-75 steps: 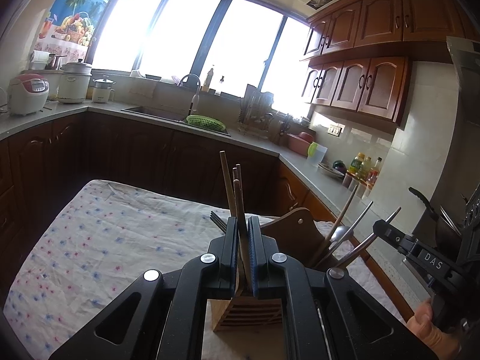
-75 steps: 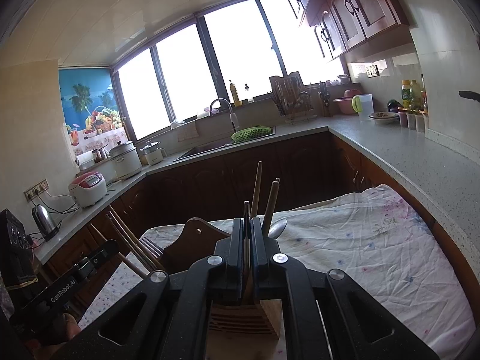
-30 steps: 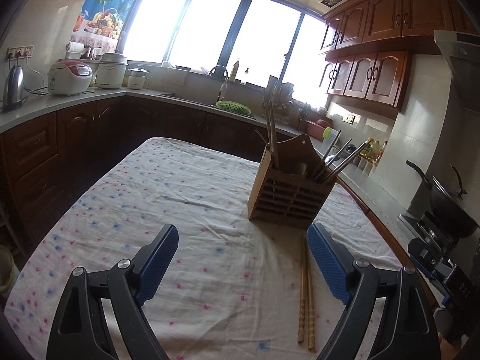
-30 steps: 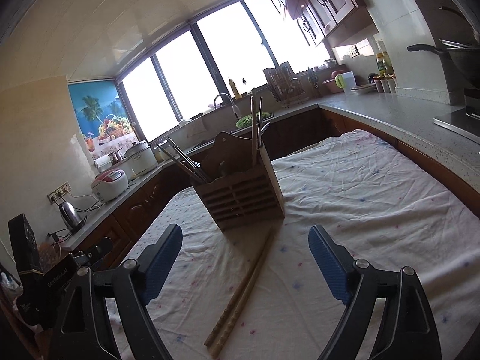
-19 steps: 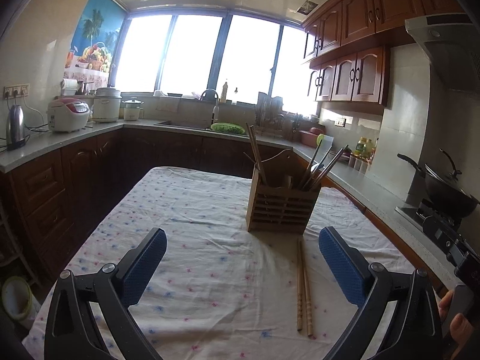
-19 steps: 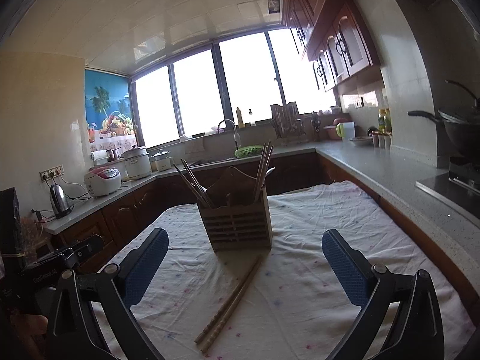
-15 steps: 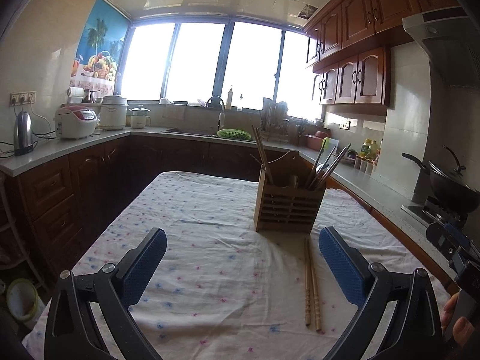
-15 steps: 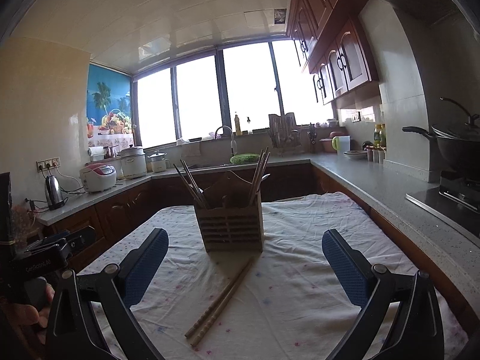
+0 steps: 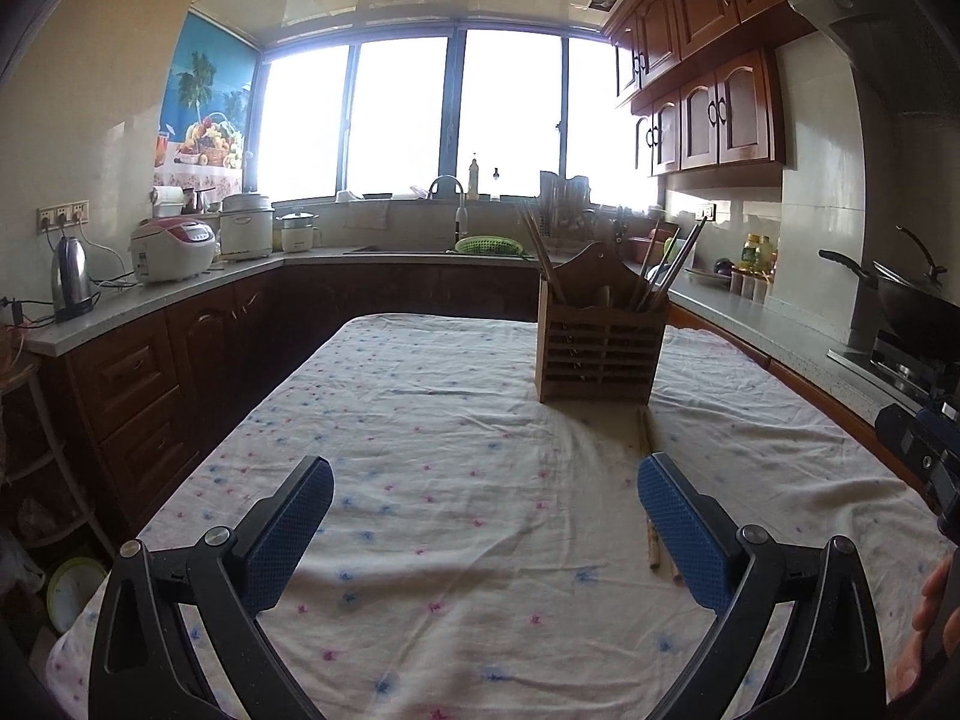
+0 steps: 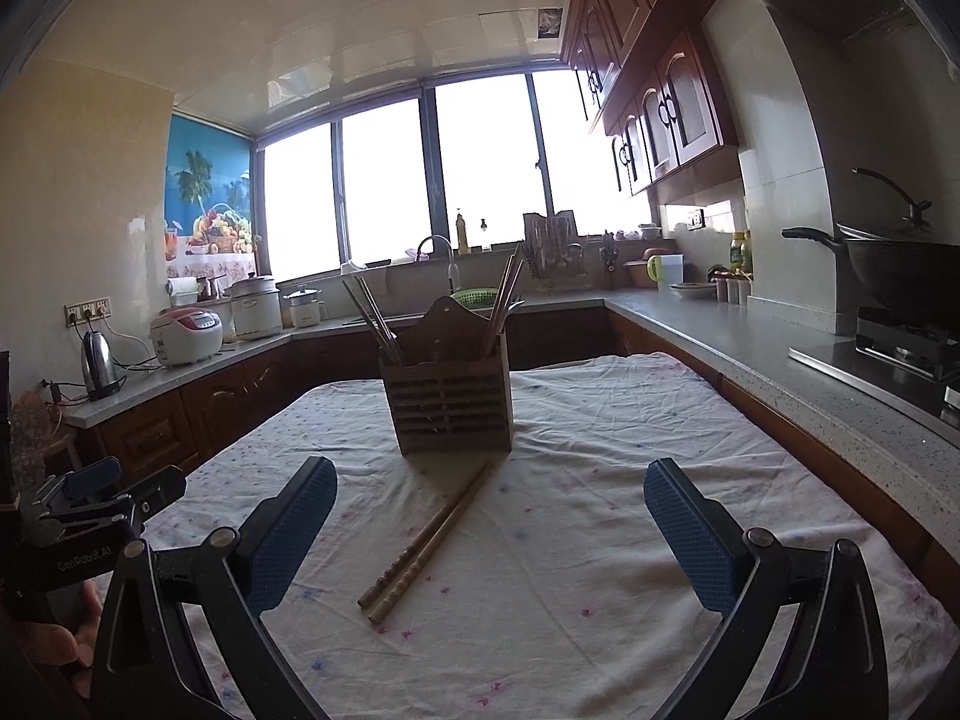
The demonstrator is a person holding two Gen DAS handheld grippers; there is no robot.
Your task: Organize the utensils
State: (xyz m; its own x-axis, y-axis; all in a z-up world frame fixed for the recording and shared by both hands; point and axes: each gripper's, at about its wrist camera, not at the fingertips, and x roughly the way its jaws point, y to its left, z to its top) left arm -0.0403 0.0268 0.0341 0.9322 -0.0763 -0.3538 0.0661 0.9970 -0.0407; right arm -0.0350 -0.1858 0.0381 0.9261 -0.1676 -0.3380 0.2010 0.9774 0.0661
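Two chopsticks [image 10: 429, 540] lie loose on the bench [image 10: 600, 540] just in front of the holder [image 10: 449, 402]; thin and round, they could roll or splay under a careless pinch. The holder has chopsticks in its left compartment and more utensils in its right. Both the left gripper [image 9: 486, 510] and the right gripper [image 10: 489, 513] have fingers spread wide, having just been opening, empty.

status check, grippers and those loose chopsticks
Left gripper and right gripper open, empty. Two chopsticks flat on the tablecloth before the wooden holder. Nothing in the way.
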